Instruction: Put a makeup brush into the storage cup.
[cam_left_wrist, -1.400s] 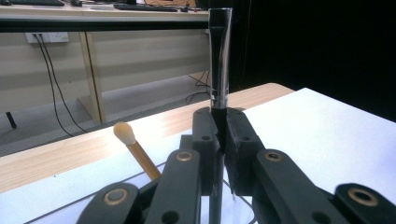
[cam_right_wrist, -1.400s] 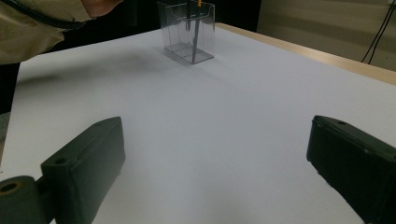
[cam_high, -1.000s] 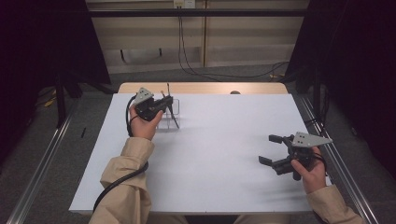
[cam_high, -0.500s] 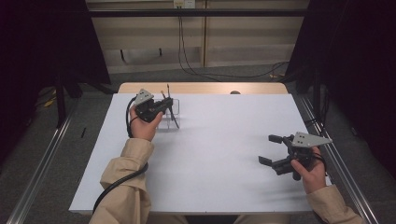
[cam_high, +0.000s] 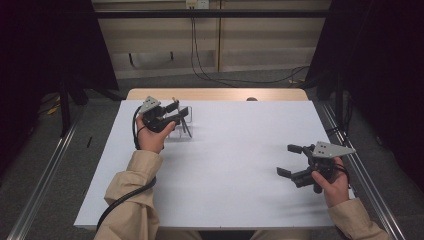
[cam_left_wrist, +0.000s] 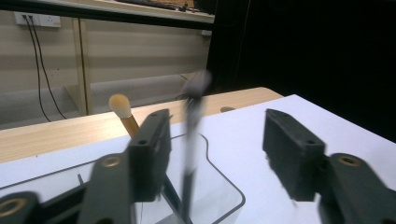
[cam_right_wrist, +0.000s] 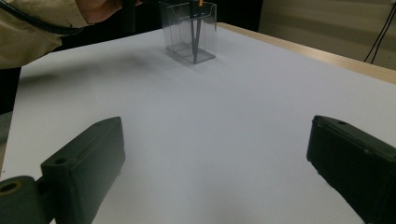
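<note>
My left gripper (cam_high: 179, 109) hovers over a clear plastic holder (cam_high: 184, 128) at the table's back left. Its jaws have just been opening and stand apart. Between them a dark brush (cam_left_wrist: 191, 140) shows blurred, free of both pads, its lower end inside the holder (cam_left_wrist: 219, 172). A second brush with an orange handle and tan tip (cam_left_wrist: 120, 106) leans in the holder behind the left jaw. My right gripper (cam_high: 287, 160) rests low at the table's right side, open with nothing between its jaws. In the right gripper view (cam_right_wrist: 215, 158) the holder (cam_right_wrist: 189, 28) stands far off with brushes in it.
A white sheet (cam_high: 235, 165) covers the table, with a wooden strip (cam_high: 220, 94) along the far edge. Metal rails (cam_high: 367, 185) run along both sides. Cables hang on the back wall.
The left gripper's jaws have parted and let go of the dark brush, which now sits loose between them in the holder. Neither hand has shifted.
</note>
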